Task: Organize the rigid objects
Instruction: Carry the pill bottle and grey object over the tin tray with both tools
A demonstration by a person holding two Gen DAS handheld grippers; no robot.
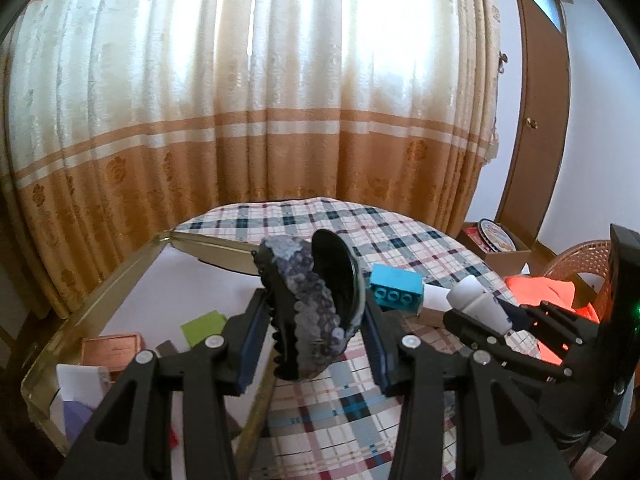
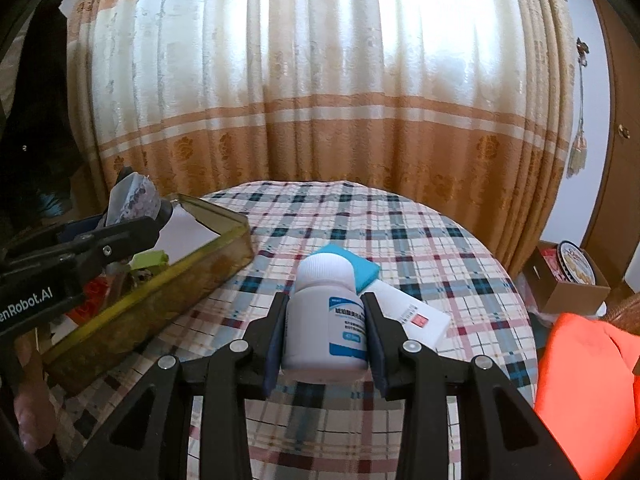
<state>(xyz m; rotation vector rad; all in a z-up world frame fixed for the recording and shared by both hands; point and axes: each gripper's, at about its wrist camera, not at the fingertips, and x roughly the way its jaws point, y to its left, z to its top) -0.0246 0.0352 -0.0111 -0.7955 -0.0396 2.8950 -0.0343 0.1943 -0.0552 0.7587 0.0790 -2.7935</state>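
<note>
Hovering near tray rim [image 2: 224,226]: both loaded tools, open tablecloth [image 2: 420,240] beyond.

A round surface [image 2: 420,216] covered in a plaid cloth of white, blue, teal and red checks stands in front of a long curtain. On its left side rests a shallow rectangular tray with gold-toned metal walls [image 2: 160,280], holding small boxes and coloured bits. Near the middle of the cloth lies a teal plastic building brick with round studs [image 1: 396,288]. Just beside it lies a flat white rectangular carton with a small red mark [image 2: 416,316], the brick's edge touching it.
</note>
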